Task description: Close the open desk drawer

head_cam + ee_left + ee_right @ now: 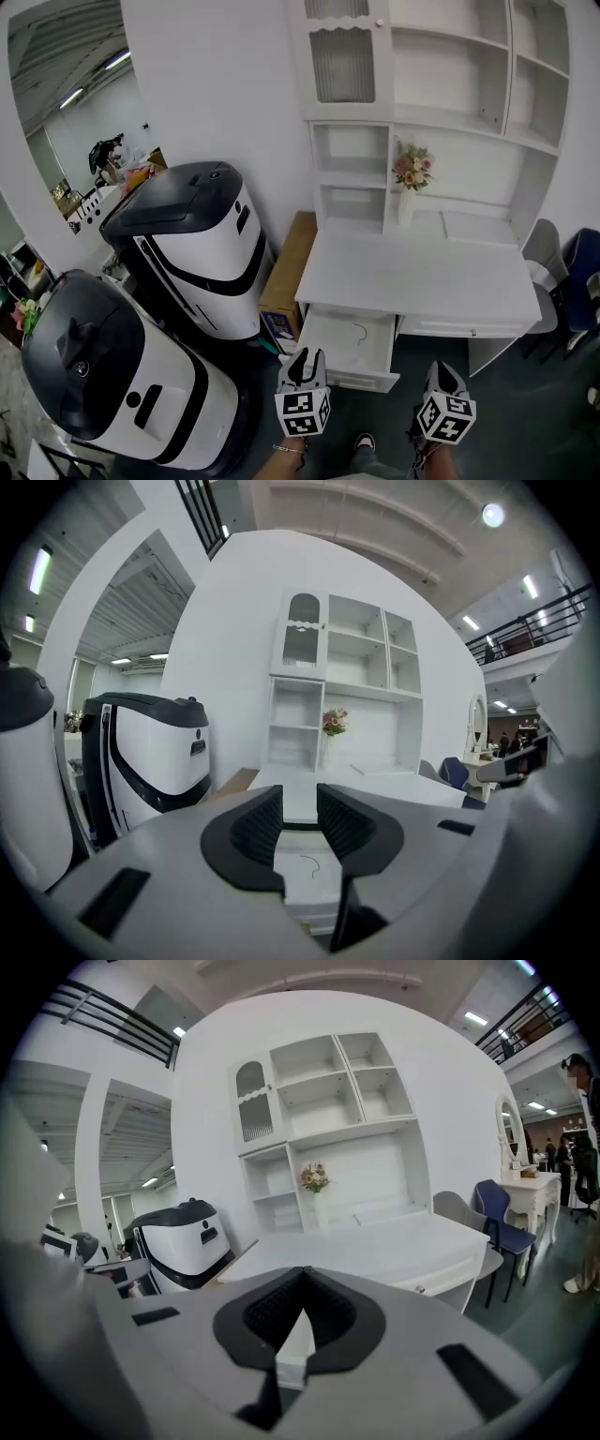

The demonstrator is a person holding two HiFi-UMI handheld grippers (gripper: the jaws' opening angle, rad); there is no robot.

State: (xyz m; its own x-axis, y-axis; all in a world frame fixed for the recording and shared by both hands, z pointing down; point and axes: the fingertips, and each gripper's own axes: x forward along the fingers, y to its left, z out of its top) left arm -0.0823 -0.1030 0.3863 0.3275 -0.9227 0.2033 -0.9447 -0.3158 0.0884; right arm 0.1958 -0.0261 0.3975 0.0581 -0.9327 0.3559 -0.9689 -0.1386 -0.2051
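Observation:
The white desk point(412, 277) stands under a white shelf unit. Its left drawer point(349, 345) is pulled out and shows a small bent wire on its white bottom. In the head view my left gripper point(306, 359) hovers just short of the drawer's front left corner. My right gripper point(442, 373) hangs to the right, below the desk's front edge. In the left gripper view the left gripper point(300, 819) is open with nothing between its pads, and the drawer point(307, 866) shows through the gap. In the right gripper view the right gripper point(302, 1279) has its tips together, empty, pointing at the desk point(375, 1246).
Two big white-and-black machines point(202, 248) point(122, 375) stand left of the desk, with a cardboard box point(289, 272) against the desk's side. A vase of flowers point(411, 178) stands on the desk. Chairs point(548, 253) are at the right. The right drawer point(473, 330) is closed.

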